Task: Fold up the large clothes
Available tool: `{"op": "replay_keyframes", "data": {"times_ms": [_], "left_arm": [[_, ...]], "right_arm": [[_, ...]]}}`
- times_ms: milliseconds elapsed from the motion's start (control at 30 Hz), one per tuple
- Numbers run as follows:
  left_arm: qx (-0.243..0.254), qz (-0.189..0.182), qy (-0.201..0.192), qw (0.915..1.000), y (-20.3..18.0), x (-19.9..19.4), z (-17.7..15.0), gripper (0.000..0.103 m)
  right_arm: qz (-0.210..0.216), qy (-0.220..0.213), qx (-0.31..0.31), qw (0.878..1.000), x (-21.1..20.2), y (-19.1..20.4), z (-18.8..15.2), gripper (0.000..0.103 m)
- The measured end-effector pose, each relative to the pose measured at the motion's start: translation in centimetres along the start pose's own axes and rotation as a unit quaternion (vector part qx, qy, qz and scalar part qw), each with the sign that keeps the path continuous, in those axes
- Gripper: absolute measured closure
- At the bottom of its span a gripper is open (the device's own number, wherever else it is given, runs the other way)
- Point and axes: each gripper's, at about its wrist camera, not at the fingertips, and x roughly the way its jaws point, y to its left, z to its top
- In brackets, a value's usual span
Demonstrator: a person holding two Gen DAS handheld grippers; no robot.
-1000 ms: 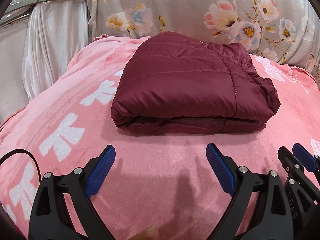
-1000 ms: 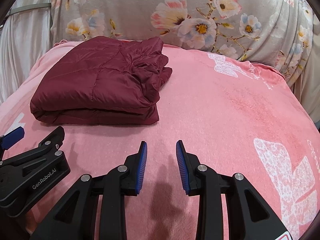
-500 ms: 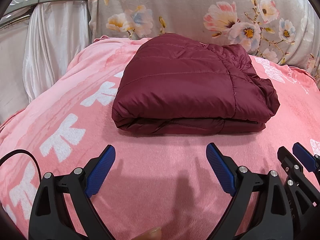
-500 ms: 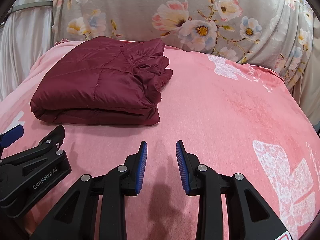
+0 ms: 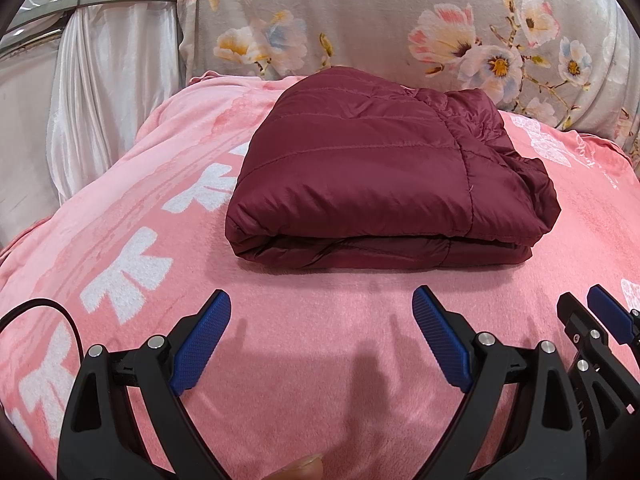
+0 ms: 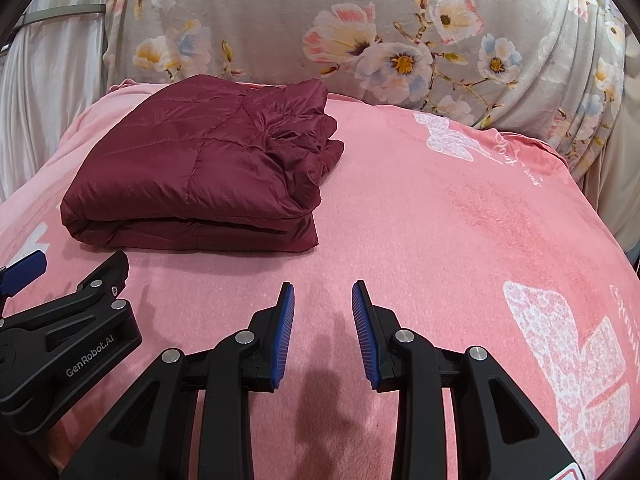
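A dark red quilted jacket (image 5: 376, 172) lies folded into a thick rectangle on the pink blanket (image 5: 320, 360); it also shows in the right wrist view (image 6: 192, 176), at the left. My left gripper (image 5: 322, 300) is wide open and empty, held above the blanket in front of the jacket's near edge. My right gripper (image 6: 323, 292) is open with a narrower gap, empty, to the right of the jacket and apart from it. Each gripper shows at the edge of the other's view.
A grey floral fabric (image 5: 400, 20) rises behind the blanket. A white curtain (image 5: 92, 92) hangs at the left. The pink blanket (image 6: 460, 220) has white printed patterns and drops away at its left and right edges.
Both views have shifted very slightly; the jacket sits a touch lower in frame. The jacket lies as before and both grippers keep the same opening.
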Motion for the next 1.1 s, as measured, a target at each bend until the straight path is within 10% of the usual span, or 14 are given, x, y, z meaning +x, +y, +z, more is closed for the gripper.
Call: {"op": "replay_keyframes", "data": {"times_ms": [1100], "left_arm": [[0.002,0.006,-0.002,1.0,0.07,-0.01,0.21,0.013]], "right_arm": [[-0.002,-0.001,0.001,1.0,-0.07,0.07,0.21,0.072]]}}
